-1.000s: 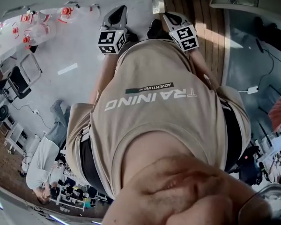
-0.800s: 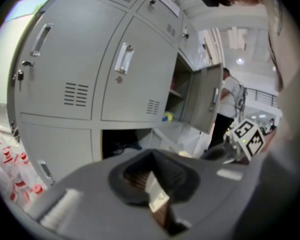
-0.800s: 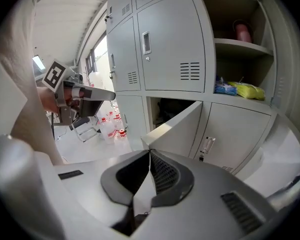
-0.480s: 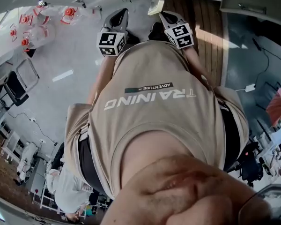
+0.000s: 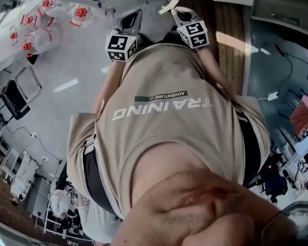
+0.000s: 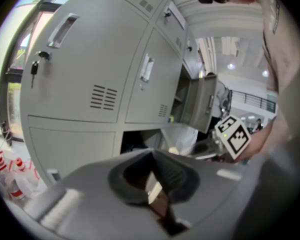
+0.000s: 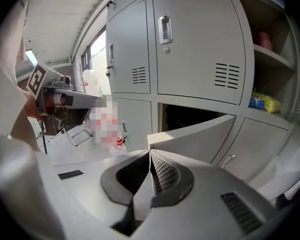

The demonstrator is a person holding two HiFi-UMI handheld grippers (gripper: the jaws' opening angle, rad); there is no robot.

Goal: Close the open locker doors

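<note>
Grey metal lockers [image 7: 200,44] are being faced in both gripper views, most of their doors lying shut, with handles and vent slots showing. One lower door [image 7: 190,136] is being shown swung out towards the right gripper [image 7: 150,156], with a dark compartment open behind it. That gripper's jaws are being held pressed together with nothing between them, their tips lying just below the door's free edge; whether they are touching it cannot be told. To the right, an uncovered compartment is being shown with a shelf [image 7: 270,54] and a yellow and blue packet [image 7: 264,103] beneath it. In the left gripper view, an upper door [image 6: 197,101] is being seen standing ajar beyond the closed ones. The left gripper [image 6: 152,159] is likewise being held with its jaws together and empty, well apart from that door. From the head view, a beige shirt [image 5: 169,117] is filling the middle, and red-capped bottles [image 5: 41,22] are being shown on the pale floor at upper left.
</note>
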